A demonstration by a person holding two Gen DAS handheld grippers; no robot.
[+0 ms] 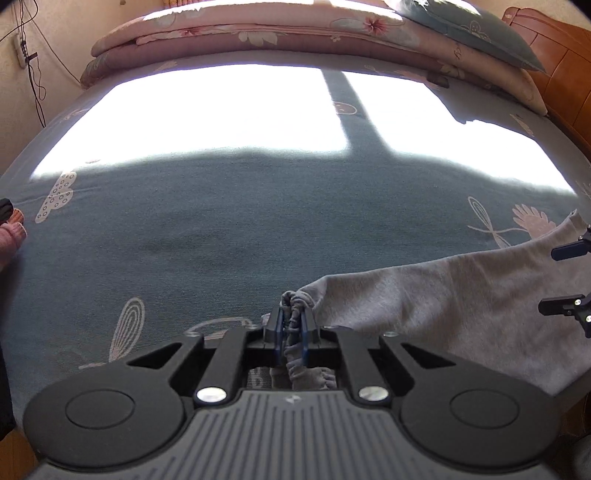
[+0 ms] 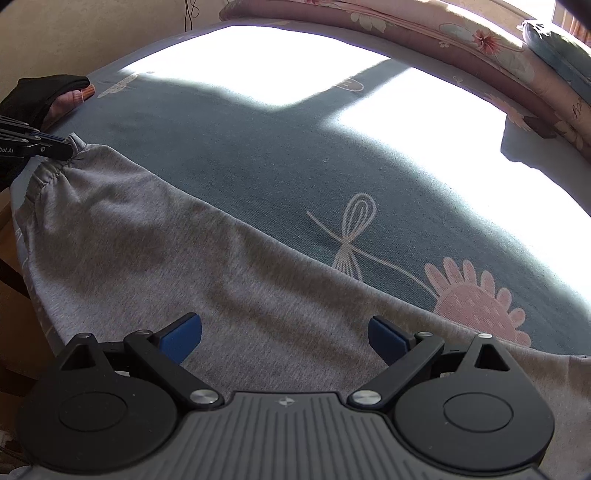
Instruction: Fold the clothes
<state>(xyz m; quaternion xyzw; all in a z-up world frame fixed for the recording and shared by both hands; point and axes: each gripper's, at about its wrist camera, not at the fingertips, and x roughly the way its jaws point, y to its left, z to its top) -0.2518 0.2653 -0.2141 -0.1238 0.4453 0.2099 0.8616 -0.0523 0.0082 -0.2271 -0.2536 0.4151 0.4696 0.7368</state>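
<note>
A grey garment [image 1: 443,302] lies along the near edge of a teal patterned bed sheet [image 1: 221,229]. My left gripper [image 1: 291,321] is shut on its gathered elastic end, and bunched fabric shows between the blue pads. In the right wrist view the left gripper [image 2: 68,147] holds that gathered end at the far left of the grey garment [image 2: 184,251]. My right gripper [image 2: 284,336] stands open just over the garment's wide middle, with nothing pinched between its blue pads. Its black fingers also show in the left wrist view at the right edge, where the right gripper [image 1: 569,278] is over the cloth.
A folded pink floral quilt [image 1: 258,33] and a teal pillow [image 1: 480,29] lie at the bed's far end. A wooden headboard [image 1: 561,81] is at the right. A pink knitted item with black cloth [image 1: 11,229] sits at the left edge. Bright sun washes out the far sheet.
</note>
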